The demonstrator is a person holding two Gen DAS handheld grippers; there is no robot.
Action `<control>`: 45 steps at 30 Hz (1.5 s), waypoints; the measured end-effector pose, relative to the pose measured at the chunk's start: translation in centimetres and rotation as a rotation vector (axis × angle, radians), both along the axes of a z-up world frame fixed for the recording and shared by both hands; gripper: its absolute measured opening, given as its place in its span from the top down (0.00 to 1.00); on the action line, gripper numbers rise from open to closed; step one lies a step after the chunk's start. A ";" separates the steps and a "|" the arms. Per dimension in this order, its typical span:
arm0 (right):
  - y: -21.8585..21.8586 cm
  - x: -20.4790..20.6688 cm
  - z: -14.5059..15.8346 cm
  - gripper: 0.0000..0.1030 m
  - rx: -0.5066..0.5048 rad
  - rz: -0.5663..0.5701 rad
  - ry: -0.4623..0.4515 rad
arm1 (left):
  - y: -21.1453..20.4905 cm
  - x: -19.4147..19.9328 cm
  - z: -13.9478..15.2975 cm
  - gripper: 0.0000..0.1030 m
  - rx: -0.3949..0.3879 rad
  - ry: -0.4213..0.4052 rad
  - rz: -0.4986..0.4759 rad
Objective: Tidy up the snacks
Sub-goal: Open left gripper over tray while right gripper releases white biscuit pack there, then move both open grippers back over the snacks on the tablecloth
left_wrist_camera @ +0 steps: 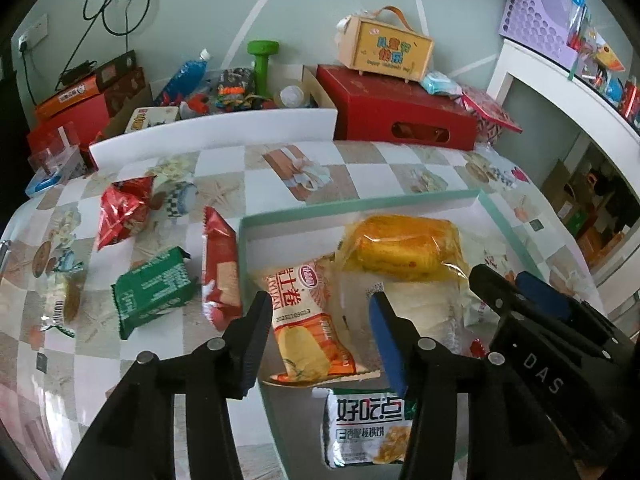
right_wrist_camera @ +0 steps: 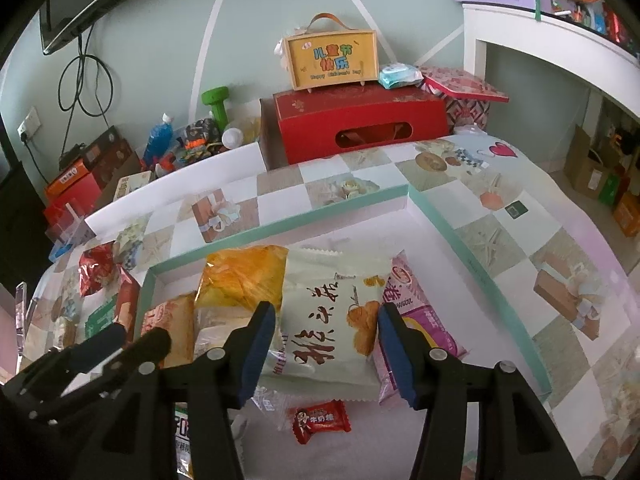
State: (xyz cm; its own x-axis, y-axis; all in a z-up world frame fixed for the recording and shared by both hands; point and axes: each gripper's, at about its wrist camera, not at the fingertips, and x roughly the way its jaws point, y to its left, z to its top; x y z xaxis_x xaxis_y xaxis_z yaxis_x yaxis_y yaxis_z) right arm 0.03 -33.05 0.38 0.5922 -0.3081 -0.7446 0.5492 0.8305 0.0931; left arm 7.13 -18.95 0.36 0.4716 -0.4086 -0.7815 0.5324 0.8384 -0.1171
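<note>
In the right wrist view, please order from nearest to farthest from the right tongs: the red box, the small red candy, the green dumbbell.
1. Small red wrapped candy, just below the right tongs.
2. Large red cardboard box, behind the table.
3. Green dumbbell, far left by the wall.

i read "好吃点" on the white-green packet (left_wrist_camera: pixel 366 426), "das" on my right gripper's body (left_wrist_camera: pixel 544 374), "儿童节快乐" on the yellow carry box (right_wrist_camera: pixel 333 59), and "牛奶糖" on the red candy (right_wrist_camera: pixel 319 421).

Both the left gripper (left_wrist_camera: pixel 320 320) and right gripper (right_wrist_camera: pixel 326 338) hover side by side, fingers spread apart.
</note>
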 end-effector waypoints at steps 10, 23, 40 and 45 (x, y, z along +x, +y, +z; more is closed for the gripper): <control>0.3 -0.3 0.9 0.22 -0.024 0.001 -0.013 | 2.6 1.0 1.2 0.23 -0.007 -0.011 0.115; 0.8 0.6 -0.1 0.17 -0.058 0.020 0.056 | 5.5 3.0 -1.1 0.07 0.053 0.017 0.266; 1.1 1.0 -0.5 0.00 -0.073 0.028 0.075 | 6.1 3.3 -1.4 0.00 0.019 0.029 0.313; 1.2 1.1 -0.6 0.00 -0.077 0.036 0.081 | 6.3 3.4 -1.4 0.00 0.016 0.028 0.313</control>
State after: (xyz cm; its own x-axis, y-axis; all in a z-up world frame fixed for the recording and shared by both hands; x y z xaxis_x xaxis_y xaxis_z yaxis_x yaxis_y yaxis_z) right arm 1.14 -31.82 -0.21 0.5431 -0.3461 -0.7650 0.5218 0.8530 -0.0155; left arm 10.49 -12.67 -1.03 0.5503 -0.2344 -0.8014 0.2451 0.9628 -0.1133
